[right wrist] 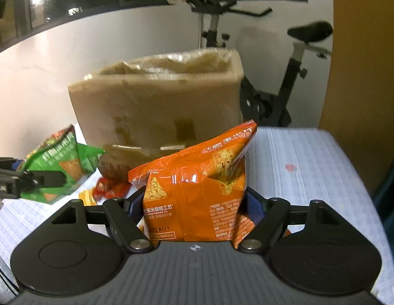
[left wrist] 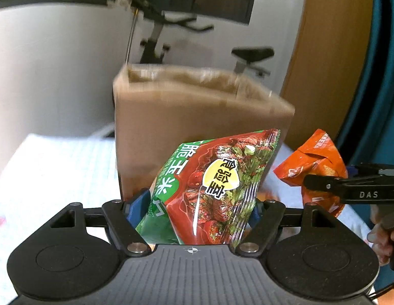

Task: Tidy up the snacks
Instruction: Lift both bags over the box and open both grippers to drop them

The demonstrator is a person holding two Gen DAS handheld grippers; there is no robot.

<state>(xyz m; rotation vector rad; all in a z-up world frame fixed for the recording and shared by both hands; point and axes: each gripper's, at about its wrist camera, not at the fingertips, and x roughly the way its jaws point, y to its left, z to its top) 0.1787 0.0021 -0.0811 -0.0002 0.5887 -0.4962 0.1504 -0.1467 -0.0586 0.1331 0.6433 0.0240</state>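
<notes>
Left gripper (left wrist: 194,203) grips a green-and-red foil snack bag (left wrist: 209,185); right gripper (right wrist: 194,203) clenches an orange foil chip bag (right wrist: 197,190). Both are before the brown cardboard box (right wrist: 156,104) at the far edge of the pale cloth-covered table (right wrist: 311,167), whose right side lies bare.

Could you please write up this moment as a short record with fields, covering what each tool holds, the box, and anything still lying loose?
left tool: closed on the green and red snack bag
right tool: closed on the orange snack bag
cardboard box: upright behind both bags, top open
surface: light striped cloth
loose items: red and yellow packets beside the box base
background: exercise bike by the wall
</notes>
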